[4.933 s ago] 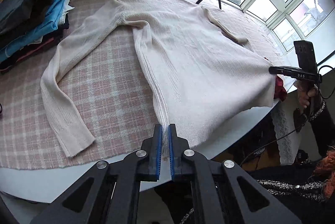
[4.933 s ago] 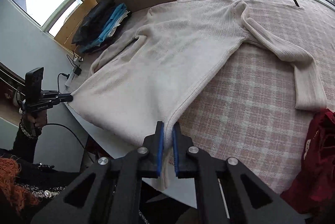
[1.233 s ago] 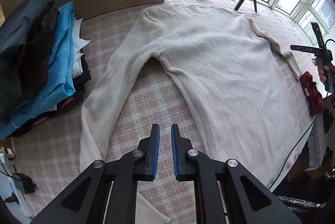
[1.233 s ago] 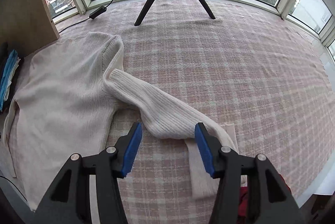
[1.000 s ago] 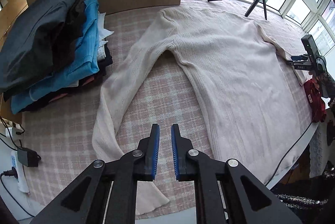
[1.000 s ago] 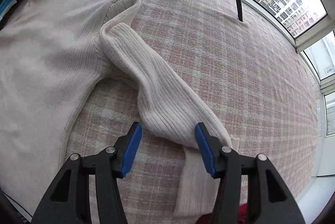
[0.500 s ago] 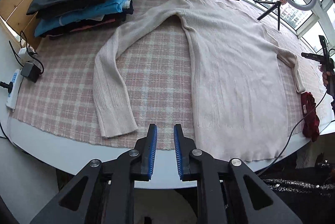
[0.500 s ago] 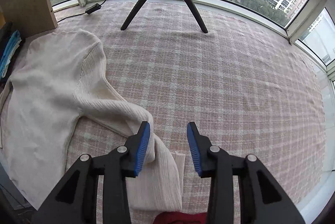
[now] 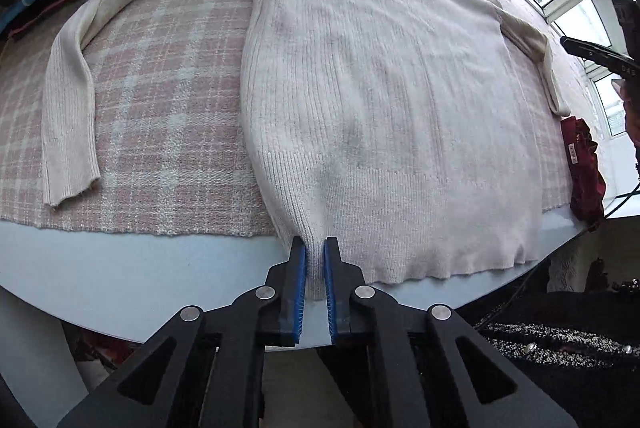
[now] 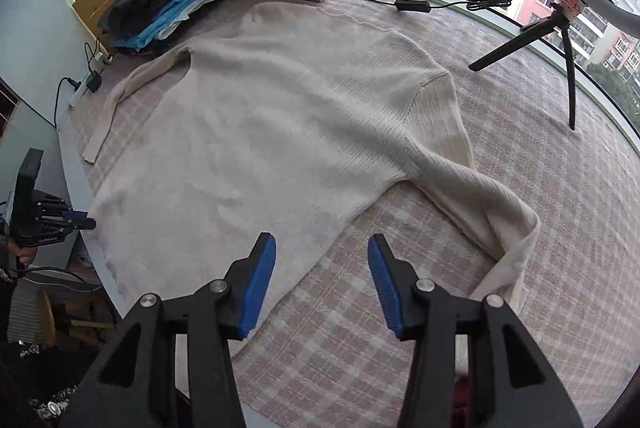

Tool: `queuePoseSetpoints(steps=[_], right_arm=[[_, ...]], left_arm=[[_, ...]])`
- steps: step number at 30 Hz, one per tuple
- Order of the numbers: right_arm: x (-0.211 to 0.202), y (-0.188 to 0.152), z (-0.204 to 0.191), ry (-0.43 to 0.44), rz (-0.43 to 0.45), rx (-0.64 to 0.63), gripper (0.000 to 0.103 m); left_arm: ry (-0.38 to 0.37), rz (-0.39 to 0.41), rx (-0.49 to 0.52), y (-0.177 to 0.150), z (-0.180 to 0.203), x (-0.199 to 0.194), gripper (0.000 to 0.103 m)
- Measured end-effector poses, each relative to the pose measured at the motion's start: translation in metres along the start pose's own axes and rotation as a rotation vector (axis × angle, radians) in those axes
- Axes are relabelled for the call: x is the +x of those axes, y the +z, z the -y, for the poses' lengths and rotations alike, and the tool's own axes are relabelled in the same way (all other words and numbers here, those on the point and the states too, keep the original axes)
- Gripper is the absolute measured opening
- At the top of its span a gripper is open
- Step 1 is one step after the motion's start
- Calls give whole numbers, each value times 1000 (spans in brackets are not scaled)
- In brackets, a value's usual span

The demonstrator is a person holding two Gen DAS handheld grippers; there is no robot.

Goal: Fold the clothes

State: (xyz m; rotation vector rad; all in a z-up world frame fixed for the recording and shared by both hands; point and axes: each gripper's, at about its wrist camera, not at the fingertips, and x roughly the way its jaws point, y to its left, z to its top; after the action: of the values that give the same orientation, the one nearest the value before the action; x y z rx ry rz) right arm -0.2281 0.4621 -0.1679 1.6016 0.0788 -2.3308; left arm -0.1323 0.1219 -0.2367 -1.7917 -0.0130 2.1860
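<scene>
A cream ribbed sweater (image 9: 372, 76) lies spread flat on the pink plaid cloth (image 9: 160, 132) that covers the table, its hem hanging a little past the cloth's near edge onto the bare white table rim (image 9: 120, 268). The left gripper (image 9: 314, 256) has its blue-padded fingers (image 9: 299, 292) drawn close on the hem's left corner, the knit bunched into a narrow fold between them; a slim gap shows lower down the pads, so how firmly it bites is hard to judge. The right gripper (image 10: 322, 248) hangs above the sweater's other side with its fingers (image 10: 260, 280) spread wide and nothing between them, the cloth and the sweater's edge visible through the gap. The far sleeve (image 9: 68, 76) runs down the left, its cuff lying flat. The near sleeve (image 10: 480, 204) bends back on itself, and its cuff is partly hidden behind the right gripper's frame. A pile of folded clothes (image 10: 160, 8) sits by a wooden board at the far corner, cut off at the frame edge in the left view. A dark red garment (image 9: 584, 168) slumps at the table's right edge, only partly seen. A tripod (image 10: 552, 44) stands near the window, its ring light cropped.
</scene>
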Motion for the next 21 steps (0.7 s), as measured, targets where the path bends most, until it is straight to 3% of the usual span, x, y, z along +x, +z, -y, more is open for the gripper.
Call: queuePoseSetpoints(steps=[2, 3, 4, 7, 9, 12, 15, 19, 21], right_arm=[[26, -11, -32, 41, -25, -47, 35], [40, -16, -49, 64, -50, -66, 28], [50, -19, -63, 89, -75, -77, 28], [75, -14, -104, 186, -118, -71, 28], [79, 0, -136, 222, -100, -106, 29], [89, 23, -191, 252, -88, -173, 42], [107, 38, -246, 304, -127, -242, 42], [137, 30, -306, 339, -235, -334, 42], [148, 21, -324, 313, -265, -382, 42]], left_arm=[[-5, 39, -1, -3, -1, -11, 36], [-3, 44, -23, -5, -7, -13, 36], [-4, 38, -42, -7, -13, -11, 36], [33, -3, -48, -16, -21, 3, 35], [47, -7, -64, -23, -25, 6, 34], [47, 31, -117, -39, -36, -5, 34], [76, 70, -178, -59, -52, -23, 34], [52, 96, -189, -64, -55, -29, 34], [37, 108, -191, -64, -55, -31, 34]])
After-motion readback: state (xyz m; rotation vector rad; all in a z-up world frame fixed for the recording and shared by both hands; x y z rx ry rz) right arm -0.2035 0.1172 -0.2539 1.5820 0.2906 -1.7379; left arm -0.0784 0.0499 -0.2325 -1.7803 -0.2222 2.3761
